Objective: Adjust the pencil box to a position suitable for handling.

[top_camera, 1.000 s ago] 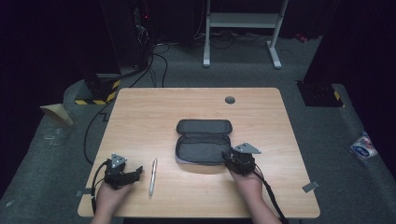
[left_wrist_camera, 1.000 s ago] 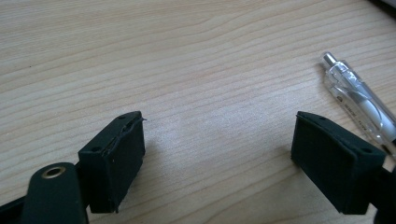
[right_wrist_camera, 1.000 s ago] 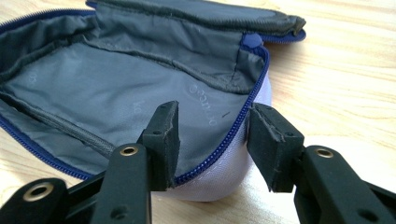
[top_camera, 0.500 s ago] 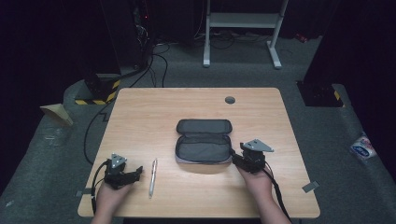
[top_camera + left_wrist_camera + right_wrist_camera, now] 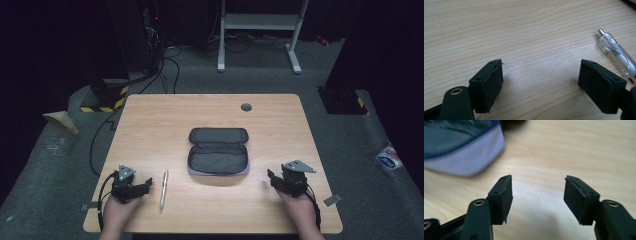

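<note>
Left gripper view, fingers [image 5: 486,85] wide apart, empty, pen [image 5: 616,56] beside.

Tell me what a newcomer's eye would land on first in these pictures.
The open dark grey fabric zip case lies unzipped at the middle of the light wooden table. A clear plastic pen lies toward the near left, just right of the left claw, which is open and empty. The right claw, also open, rests at the near right, apart from the case.
</note>
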`<action>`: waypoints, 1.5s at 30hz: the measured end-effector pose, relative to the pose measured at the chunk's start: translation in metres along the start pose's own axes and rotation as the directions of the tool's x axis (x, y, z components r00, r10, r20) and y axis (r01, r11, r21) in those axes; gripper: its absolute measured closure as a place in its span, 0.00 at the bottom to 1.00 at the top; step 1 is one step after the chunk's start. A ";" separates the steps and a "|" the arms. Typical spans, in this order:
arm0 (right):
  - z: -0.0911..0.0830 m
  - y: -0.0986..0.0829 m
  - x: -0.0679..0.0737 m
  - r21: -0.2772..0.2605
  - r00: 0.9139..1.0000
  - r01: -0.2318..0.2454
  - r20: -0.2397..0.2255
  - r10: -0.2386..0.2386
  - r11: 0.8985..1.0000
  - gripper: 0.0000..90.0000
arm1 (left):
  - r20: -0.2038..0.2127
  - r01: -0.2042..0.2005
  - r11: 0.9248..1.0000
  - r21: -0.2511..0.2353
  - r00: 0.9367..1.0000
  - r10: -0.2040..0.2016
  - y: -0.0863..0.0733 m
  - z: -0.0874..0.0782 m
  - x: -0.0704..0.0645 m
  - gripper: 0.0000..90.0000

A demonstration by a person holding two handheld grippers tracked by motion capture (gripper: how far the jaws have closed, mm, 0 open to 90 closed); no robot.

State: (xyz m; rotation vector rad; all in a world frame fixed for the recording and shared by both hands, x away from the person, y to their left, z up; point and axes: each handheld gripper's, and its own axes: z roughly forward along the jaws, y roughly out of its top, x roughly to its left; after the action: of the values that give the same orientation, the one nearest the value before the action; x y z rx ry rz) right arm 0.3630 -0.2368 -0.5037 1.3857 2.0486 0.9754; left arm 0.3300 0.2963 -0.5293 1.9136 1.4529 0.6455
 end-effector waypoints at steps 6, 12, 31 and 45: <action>-0.002 -0.026 -0.005 0.078 1.000 0.020 0.012 -0.021 0.997 0.37 | -0.013 0.011 1.000 -0.012 1.000 -0.012 -0.001 -0.001 0.000 0.28; -0.003 -0.027 -0.005 0.073 1.000 0.012 0.007 -0.012 0.997 0.38 | -0.019 0.015 1.000 -0.011 1.000 -0.016 -0.001 -0.002 0.001 0.30; -0.003 -0.027 -0.005 0.067 1.000 0.011 0.017 -0.012 0.998 0.41 | -0.032 -0.001 0.999 -0.053 0.999 -0.001 0.000 -0.028 -0.019 0.36; -0.003 -0.027 -0.003 0.065 1.000 0.014 0.014 -0.015 0.998 0.42 | 0.041 -0.014 0.997 -0.074 0.999 0.017 -0.001 -0.038 -0.034 0.34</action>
State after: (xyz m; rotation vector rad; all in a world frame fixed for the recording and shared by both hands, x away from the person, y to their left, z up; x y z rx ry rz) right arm 0.3460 -0.2473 -0.5230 1.4044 2.0938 0.8969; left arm 0.2934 0.2707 -0.5044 1.8726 1.3708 0.6538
